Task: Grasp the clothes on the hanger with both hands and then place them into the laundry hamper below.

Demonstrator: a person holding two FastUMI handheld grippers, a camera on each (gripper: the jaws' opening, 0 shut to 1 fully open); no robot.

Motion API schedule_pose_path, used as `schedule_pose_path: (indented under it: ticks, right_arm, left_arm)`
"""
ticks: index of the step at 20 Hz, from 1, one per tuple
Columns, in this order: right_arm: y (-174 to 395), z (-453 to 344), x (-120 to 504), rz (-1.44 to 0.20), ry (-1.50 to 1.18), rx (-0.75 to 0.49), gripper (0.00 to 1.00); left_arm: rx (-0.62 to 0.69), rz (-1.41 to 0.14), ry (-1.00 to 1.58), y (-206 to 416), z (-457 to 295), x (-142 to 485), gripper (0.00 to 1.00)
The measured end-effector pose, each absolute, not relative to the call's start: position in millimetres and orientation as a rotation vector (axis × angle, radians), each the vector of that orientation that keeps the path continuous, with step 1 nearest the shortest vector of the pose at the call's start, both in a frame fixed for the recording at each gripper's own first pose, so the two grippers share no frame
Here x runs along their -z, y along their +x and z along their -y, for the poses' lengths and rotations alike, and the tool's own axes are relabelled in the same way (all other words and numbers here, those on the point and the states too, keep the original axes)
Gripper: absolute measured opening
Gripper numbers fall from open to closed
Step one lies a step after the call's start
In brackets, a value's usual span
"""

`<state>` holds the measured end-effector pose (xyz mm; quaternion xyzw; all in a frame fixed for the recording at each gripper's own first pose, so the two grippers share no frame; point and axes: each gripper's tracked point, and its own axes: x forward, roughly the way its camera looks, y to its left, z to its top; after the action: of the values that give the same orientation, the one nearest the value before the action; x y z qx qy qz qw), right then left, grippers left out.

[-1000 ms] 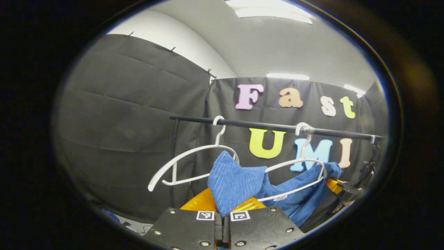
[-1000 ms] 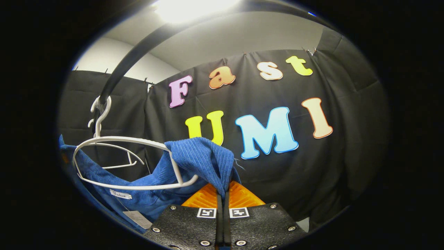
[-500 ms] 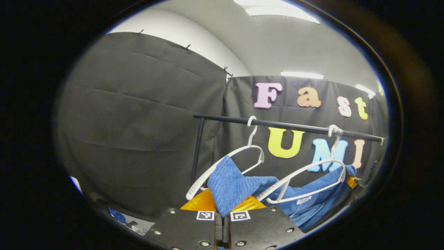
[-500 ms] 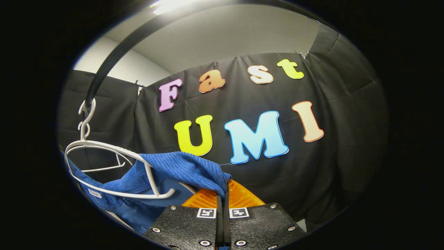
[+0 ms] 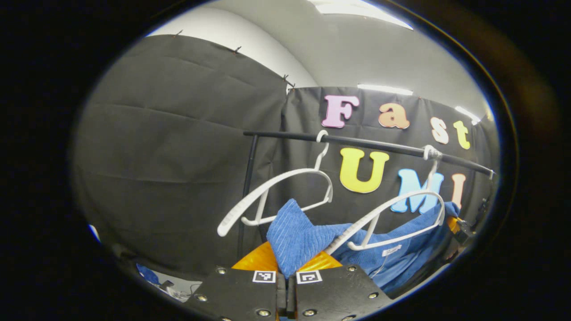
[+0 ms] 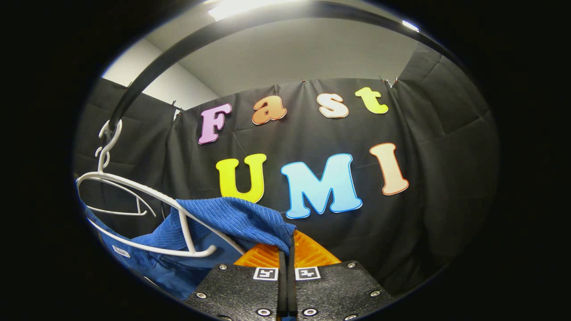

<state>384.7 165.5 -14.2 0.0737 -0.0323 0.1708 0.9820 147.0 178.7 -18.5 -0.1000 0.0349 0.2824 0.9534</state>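
A blue ribbed garment [image 5: 303, 238] stretches between my two grippers. My left gripper [image 5: 286, 266] is shut on one shoulder of it, with a fold standing up above the fingertips. My right gripper [image 6: 285, 252] is shut on the other shoulder of the blue garment [image 6: 232, 218]. A white hanger [image 5: 397, 220] hangs from the black rail [image 5: 370, 143], its left arm lying over the cloth, its right end still inside it. In the right gripper view the same white hanger [image 6: 147, 214] crosses the cloth at the left. The far right gripper [image 5: 459, 227] shows small at the garment's other end.
A second, bare white hanger [image 5: 276, 191] hangs on the rail to the left. The rail's upright post [image 5: 246, 187] stands behind it. The black rail [image 6: 187, 49] arcs close overhead in the right gripper view. Small items lie low at the left [image 5: 154, 278].
Both grippers have sunk a little, keeping their hold. The garment's left shoulder has come off the hanger, whose arm now lies over the cloth. The bare hanger has swung.
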Motion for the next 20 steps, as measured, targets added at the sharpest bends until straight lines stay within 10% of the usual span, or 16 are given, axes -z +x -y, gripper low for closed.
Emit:
schedule_pose_path:
  ticks: [20]
  right_arm:
    - [380.0,-139.4,80.5,-0.028,0.017,-0.299,0.0]
  left_arm:
    - [-0.503,-0.249,-0.25,148.0,-129.4,121.1,0.03]
